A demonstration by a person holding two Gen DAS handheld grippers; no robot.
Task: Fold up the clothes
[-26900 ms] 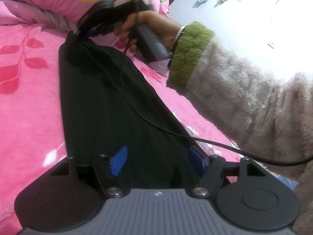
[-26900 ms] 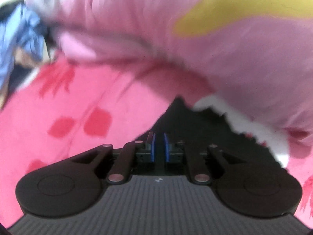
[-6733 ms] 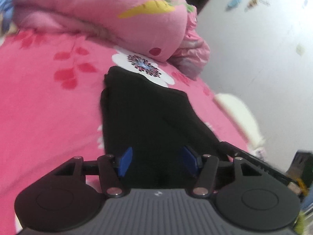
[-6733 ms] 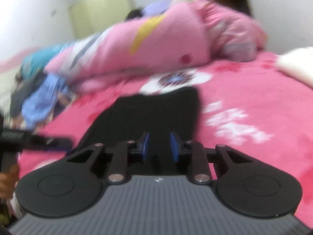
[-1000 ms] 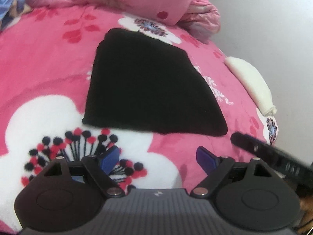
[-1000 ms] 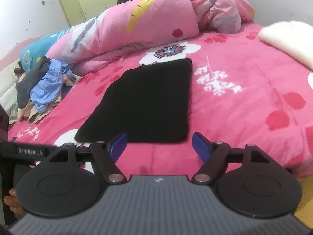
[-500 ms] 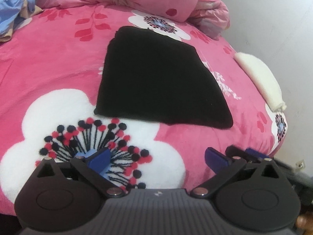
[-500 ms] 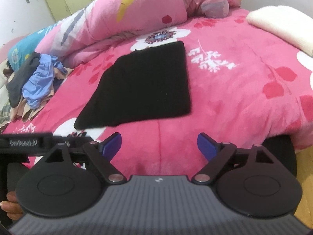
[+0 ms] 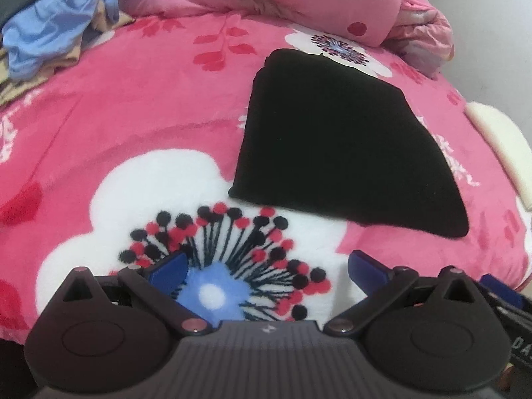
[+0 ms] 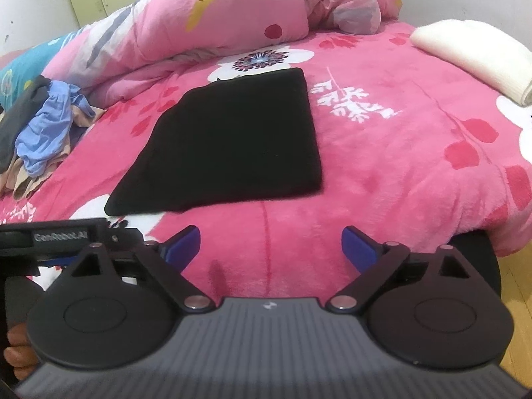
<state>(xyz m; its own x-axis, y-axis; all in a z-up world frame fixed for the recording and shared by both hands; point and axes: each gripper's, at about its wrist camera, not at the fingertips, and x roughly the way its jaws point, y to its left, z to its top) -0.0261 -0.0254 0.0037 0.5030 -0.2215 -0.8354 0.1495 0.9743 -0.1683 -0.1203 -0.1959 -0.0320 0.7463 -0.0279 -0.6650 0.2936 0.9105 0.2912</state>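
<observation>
A black garment (image 9: 335, 139) lies folded into a flat rectangle on the pink flowered bedspread (image 9: 133, 106); the right wrist view shows the same black garment (image 10: 229, 143). My left gripper (image 9: 266, 271) hangs open over the big white flower print, short of the garment's near edge, holding nothing. My right gripper (image 10: 271, 249) is open too, above the bed's front edge, with the garment ahead of it. The left gripper's body (image 10: 56, 236) shows at the left of the right wrist view, with a hand under it.
A heap of blue, tan and dark clothes (image 10: 40, 133) lies at the bed's left side. A rolled pink quilt (image 10: 216, 16) runs along the back. A folded cream item (image 10: 472, 56) sits at the far right. Wooden floor (image 10: 518, 316) shows past the bed's right corner.
Both grippers have drawn back from the folded garment toward the bed's front edge and opened a little wider. The garment has stayed flat where it lay.
</observation>
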